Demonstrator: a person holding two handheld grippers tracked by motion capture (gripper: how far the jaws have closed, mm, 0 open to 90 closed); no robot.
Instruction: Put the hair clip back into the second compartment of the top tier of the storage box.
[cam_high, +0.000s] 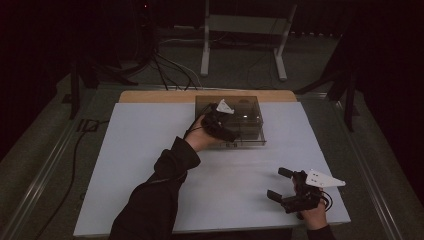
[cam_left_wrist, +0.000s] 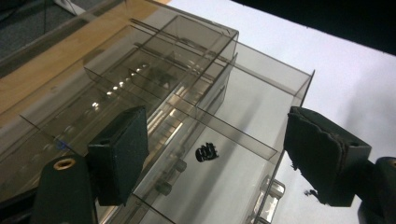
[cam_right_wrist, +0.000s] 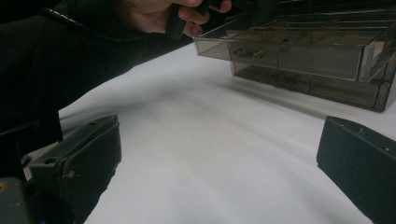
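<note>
Left gripper (cam_left_wrist: 212, 156) is up at the smoky plastic drawer box (cam_high: 250, 107) at the bench's (cam_high: 150, 165) far edge, jaws spread wide & empty, pulled-out drawer (cam_left_wrist: 243, 116) right under them w/ a small black bit (cam_left_wrist: 207, 152) inside. Drawer slides toward the person, so left hand's way nearer imo. Right gripper (cam_high: 280, 185) sits near the front right corner, jaws released, nothing in them. Count: 1 box, 1 black bit, 2 grippers.

Dim room, black at the edges; only the white tabletop (cam_high: 150, 165) catches light. Bright glints run along the smoky plastic drawer box (cam_left_wrist: 187, 93). A soft shadow stretches under the sleeve (cam_right_wrist: 42, 70), and the near jaws look blurry.
</note>
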